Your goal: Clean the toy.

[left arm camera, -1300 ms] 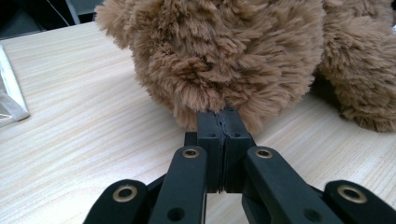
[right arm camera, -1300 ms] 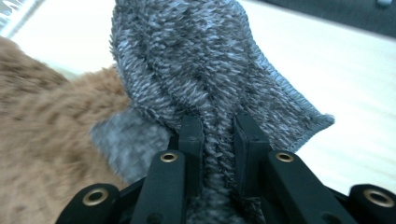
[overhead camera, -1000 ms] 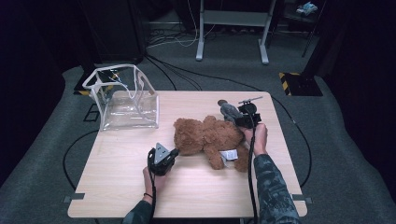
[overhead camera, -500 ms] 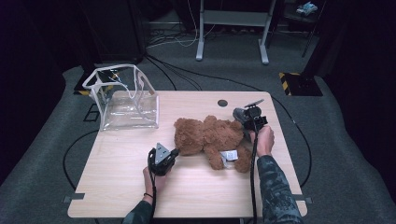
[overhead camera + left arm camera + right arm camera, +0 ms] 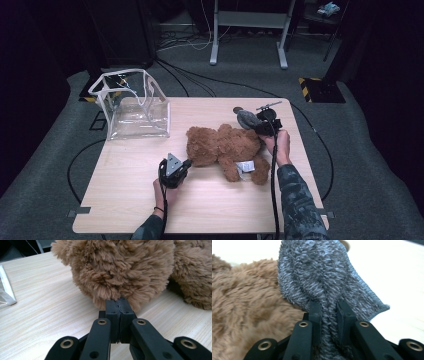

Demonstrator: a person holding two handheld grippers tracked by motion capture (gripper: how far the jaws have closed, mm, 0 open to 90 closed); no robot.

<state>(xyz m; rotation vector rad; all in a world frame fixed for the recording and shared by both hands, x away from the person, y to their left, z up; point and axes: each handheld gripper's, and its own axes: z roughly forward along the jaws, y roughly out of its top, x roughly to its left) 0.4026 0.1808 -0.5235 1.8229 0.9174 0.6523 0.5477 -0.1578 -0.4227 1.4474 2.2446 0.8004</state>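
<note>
- The teddy bear (image 5: 227, 150) lay on its side at the middle of the table (image 5: 125, 200), head toward 9 o'clock, legs toward 3 o'clock.
- The left gripper (image 5: 186, 163) sat at the bear's head with its jaws pressed together; in the left gripper view the tips were buried in the fur (image 5: 117, 270), and I could not tell if any pile was pinched. A thin pinch of fur would likely slip under a pull.
- The right gripper (image 5: 252, 126) clamped a grey knit cloth (image 5: 324, 282) just above the bear's body, at about 1 o'clock from its belly. The fabric was bunched between the pads (image 5: 315, 312), so a tug could drag it free or stretch it.
- If the cloth was meant for the bear, the soft body could roll, since little steadied it.
- The clear bag (image 5: 135, 107) stood well apart at 10 o'clock; its floppy rim could fold in against a bulky bear.
</note>
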